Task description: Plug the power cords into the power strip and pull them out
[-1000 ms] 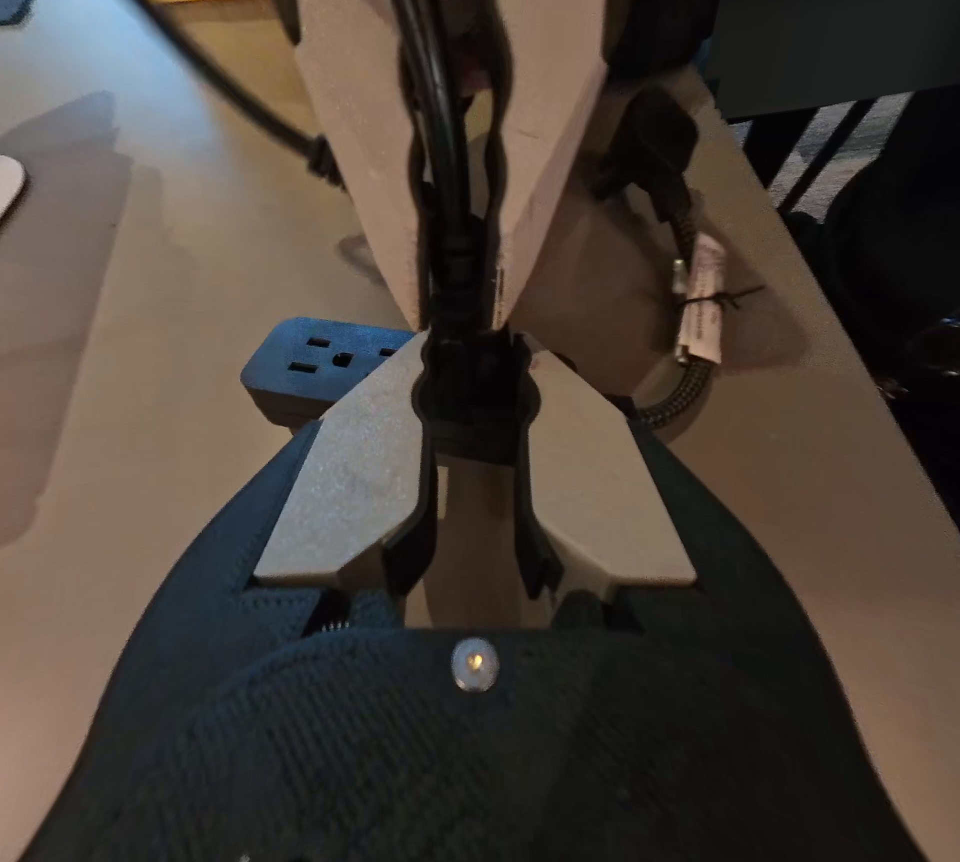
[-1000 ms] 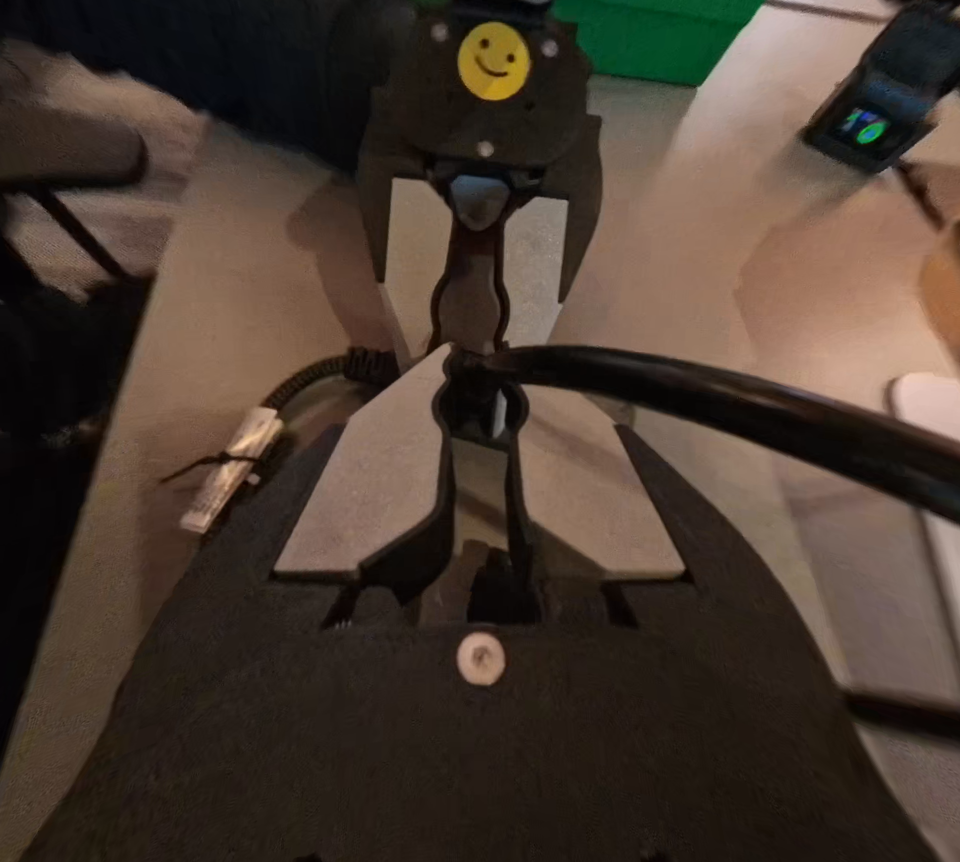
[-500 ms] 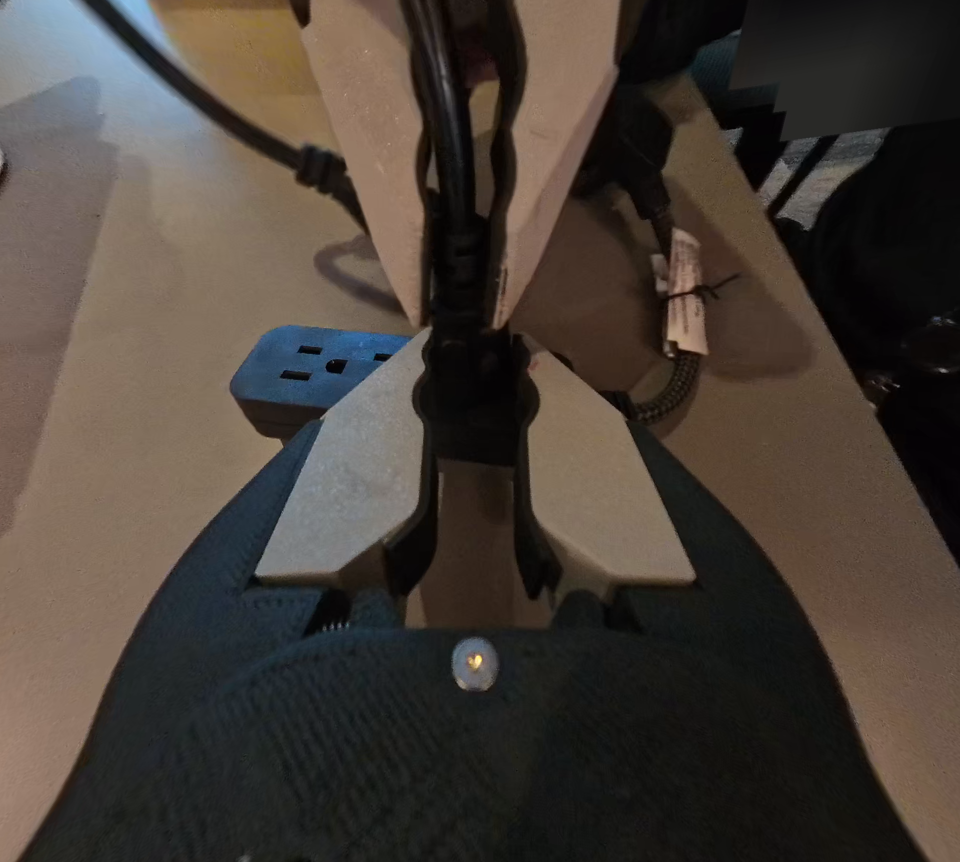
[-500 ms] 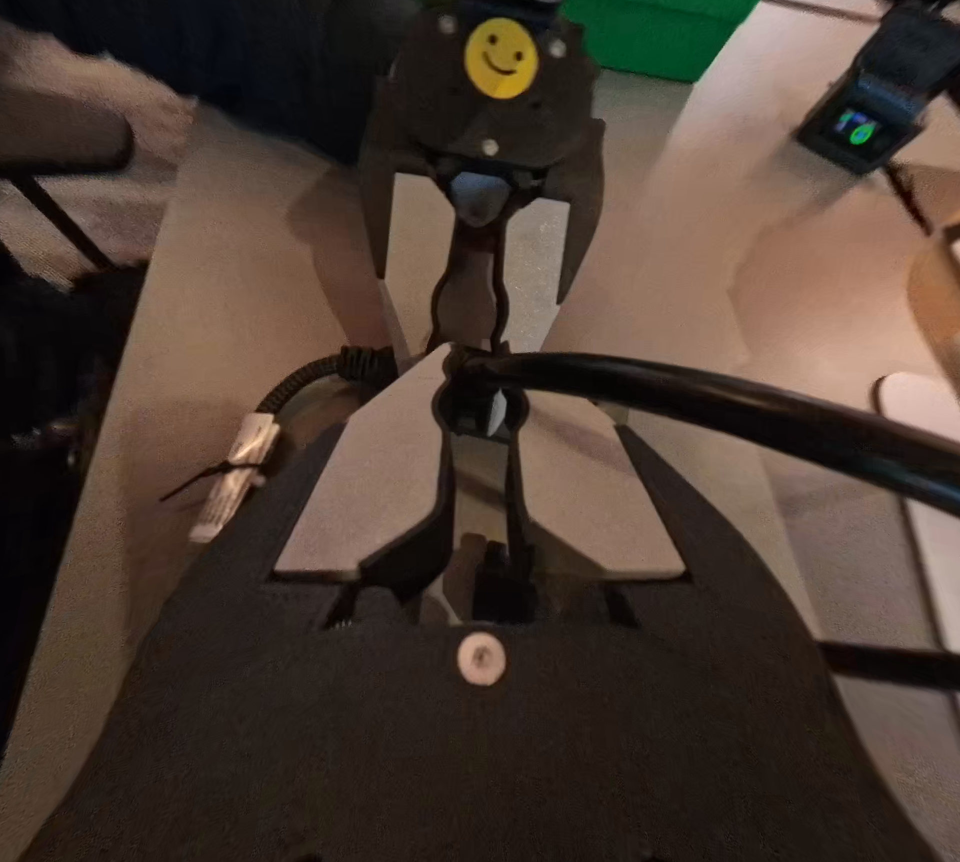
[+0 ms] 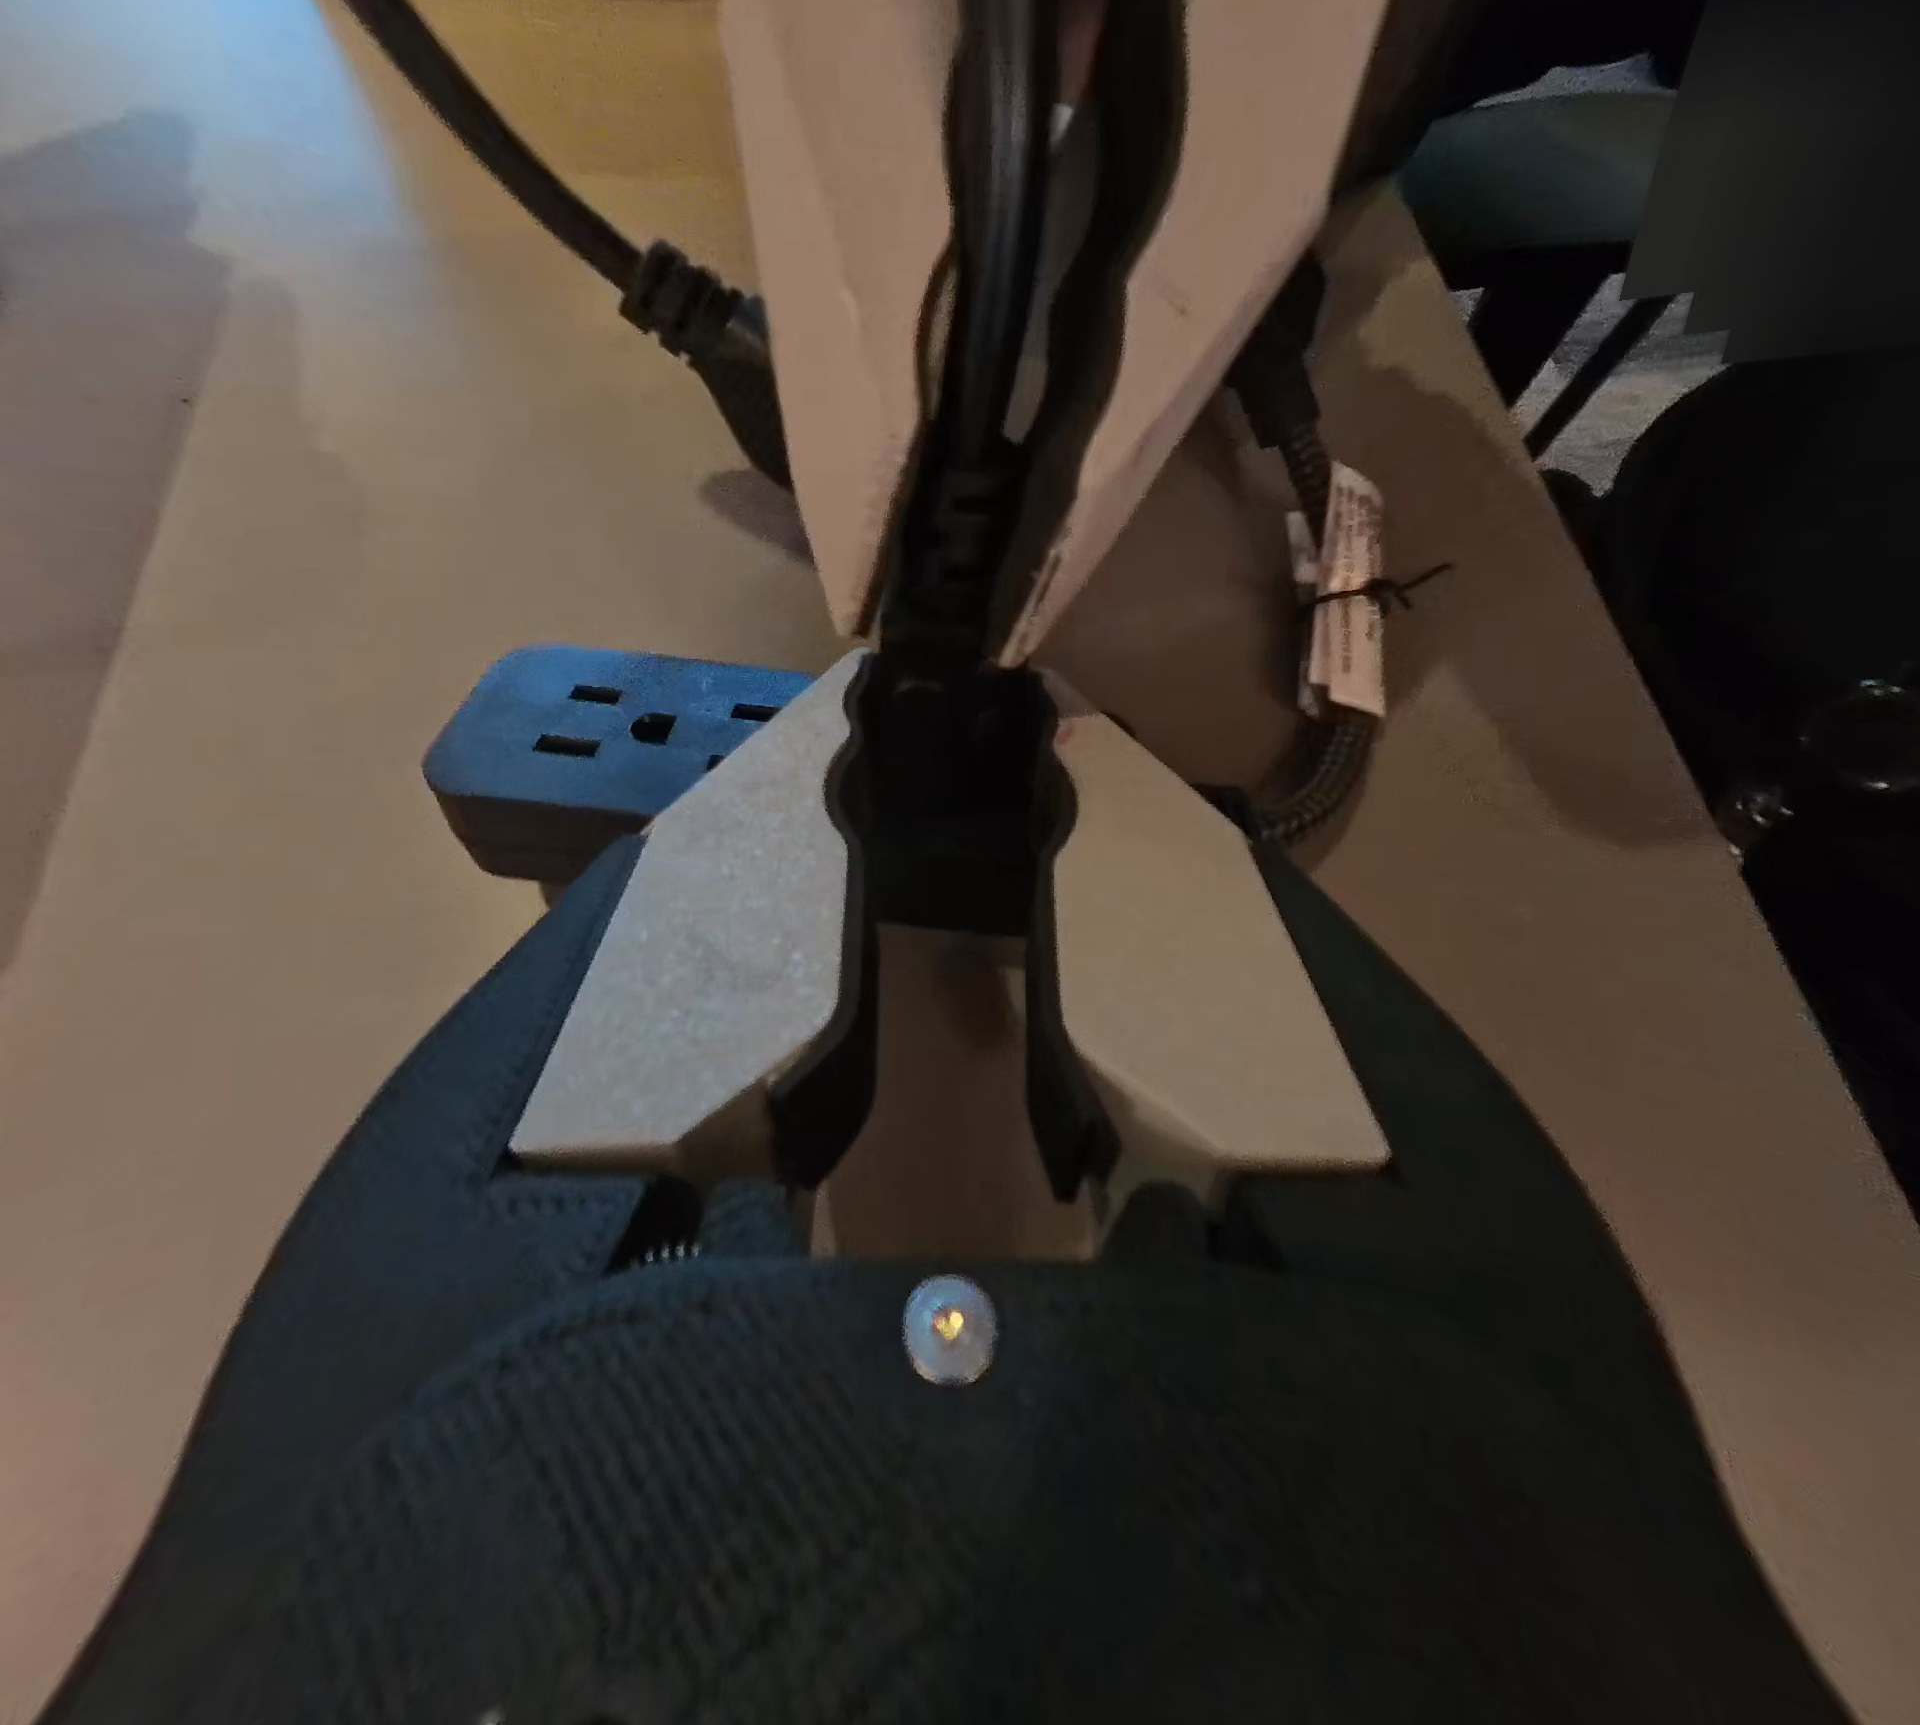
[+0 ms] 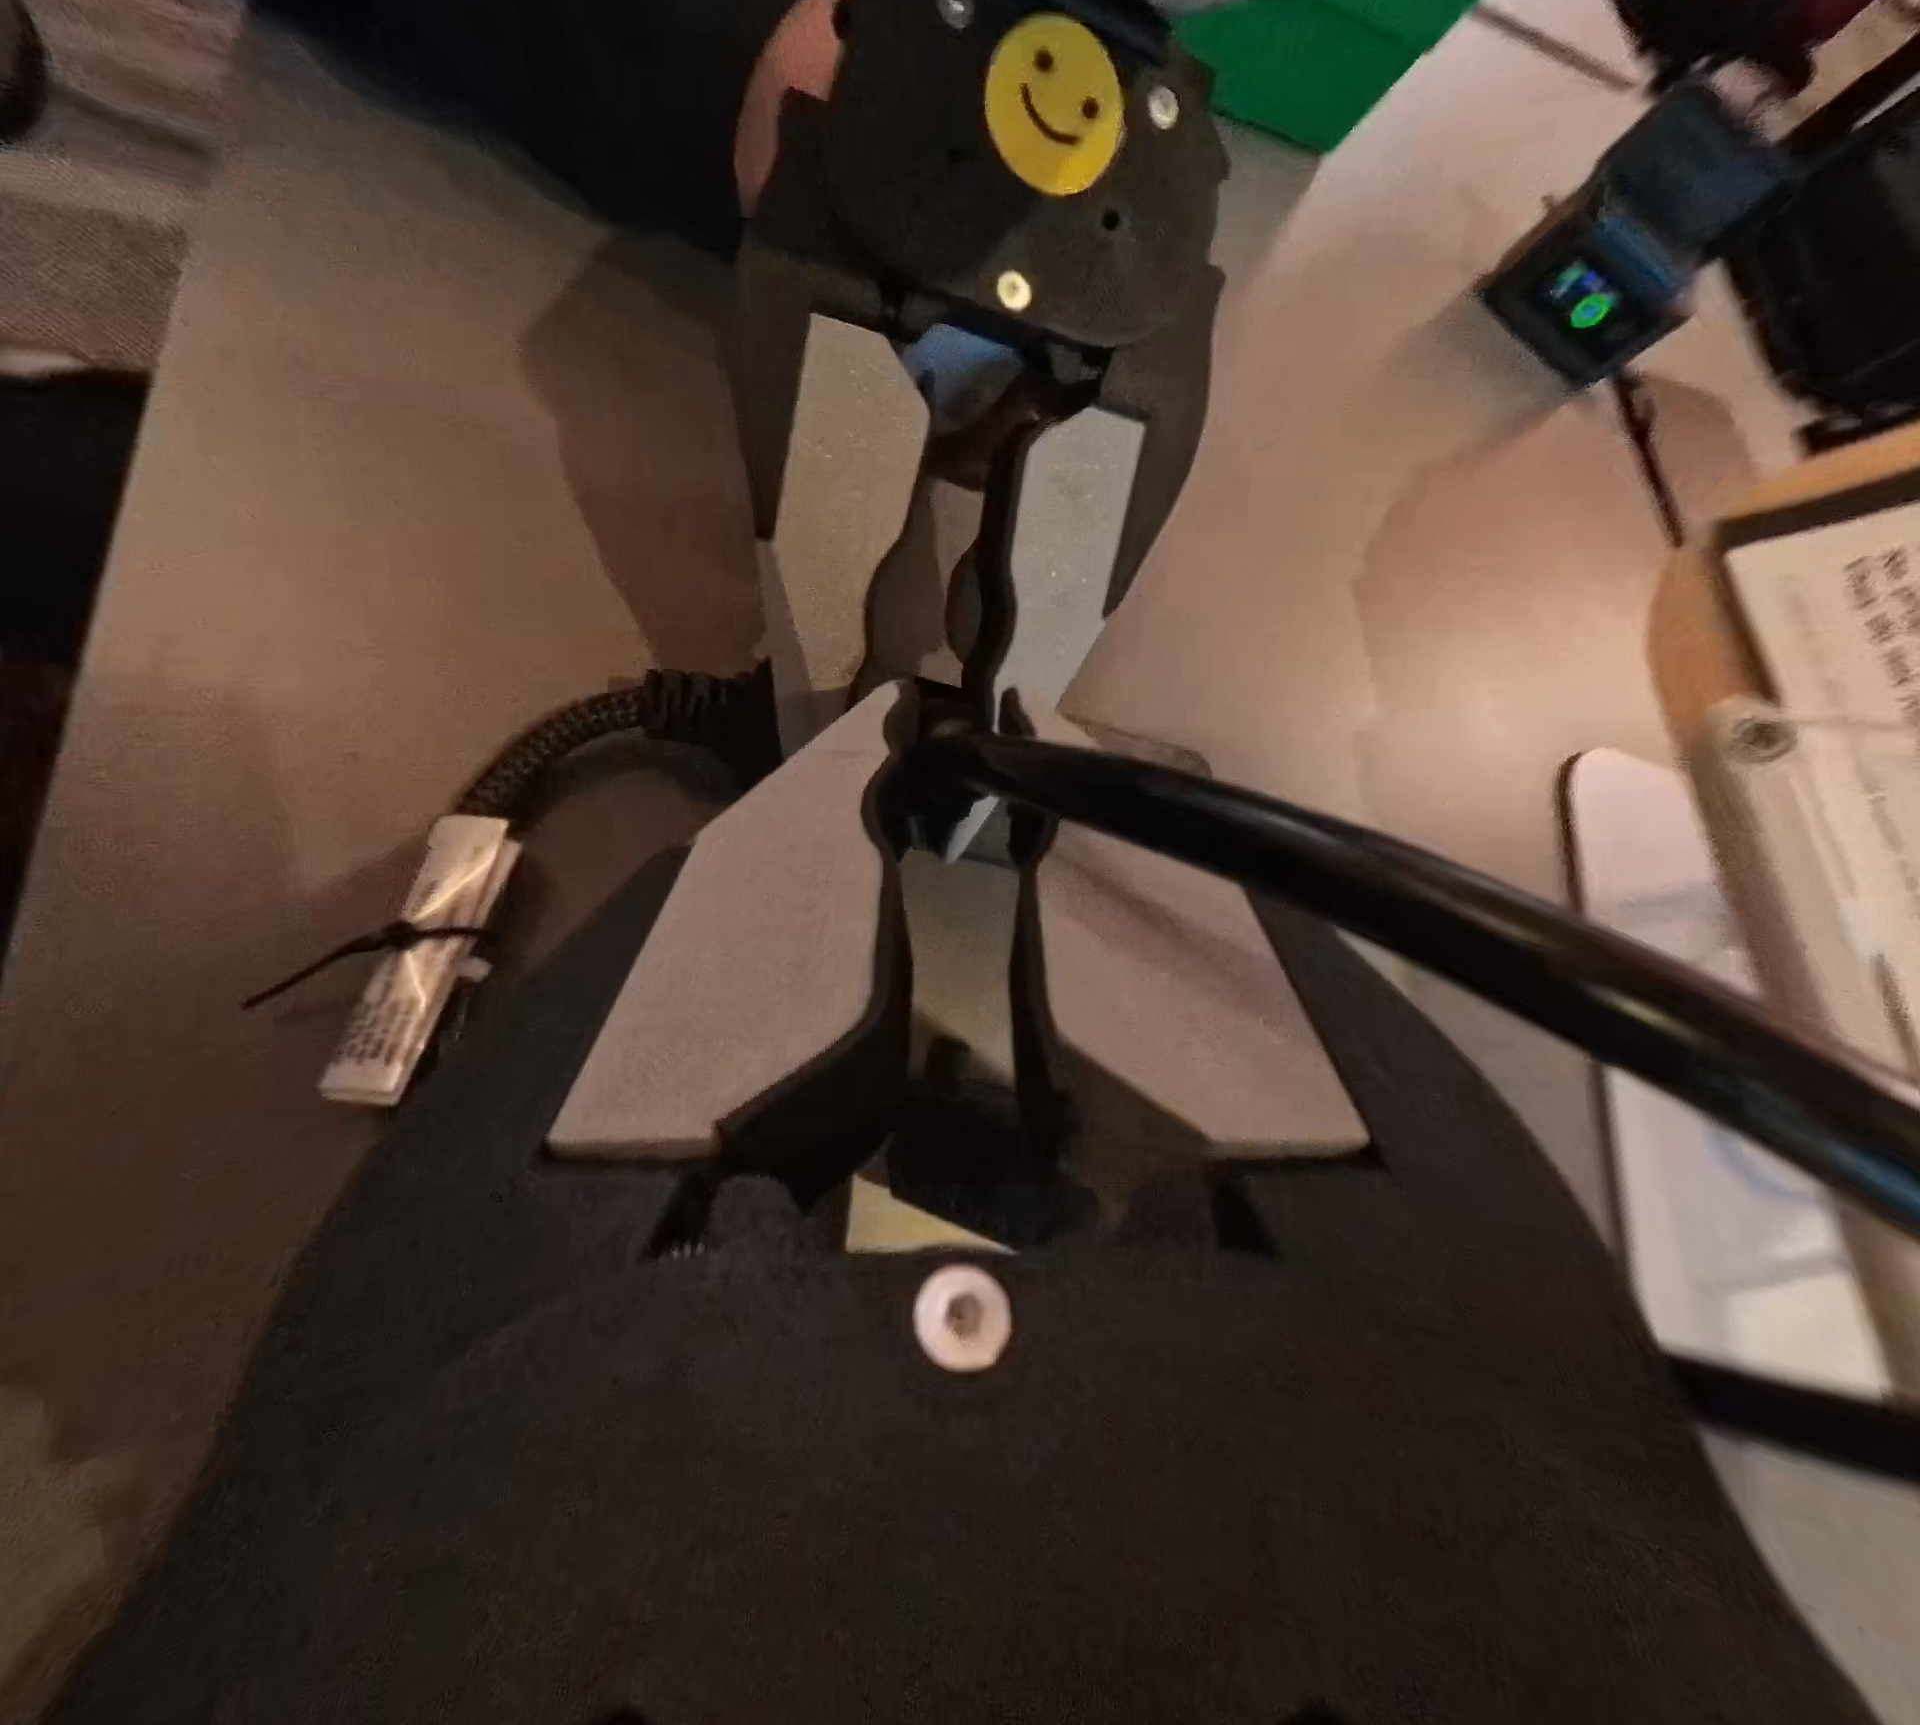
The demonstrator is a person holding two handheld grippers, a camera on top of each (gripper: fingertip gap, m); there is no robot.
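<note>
black hand-held gripper [image 5: 951, 771], grey fingers [image 5: 727, 927]

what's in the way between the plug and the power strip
Nothing visible. The right gripper holds the plug right at the strip, which the left gripper clamps. Only the grippers' own fingers crowd that spot, and they hide the socket under the plug.

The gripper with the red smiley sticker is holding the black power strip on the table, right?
Almost. In the right wrist view the smiley sticker on the left gripper is yellow, not red. The rest holds: the left wrist view shows that gripper's fingers closed on the black power strip, which sits on the table.
</note>
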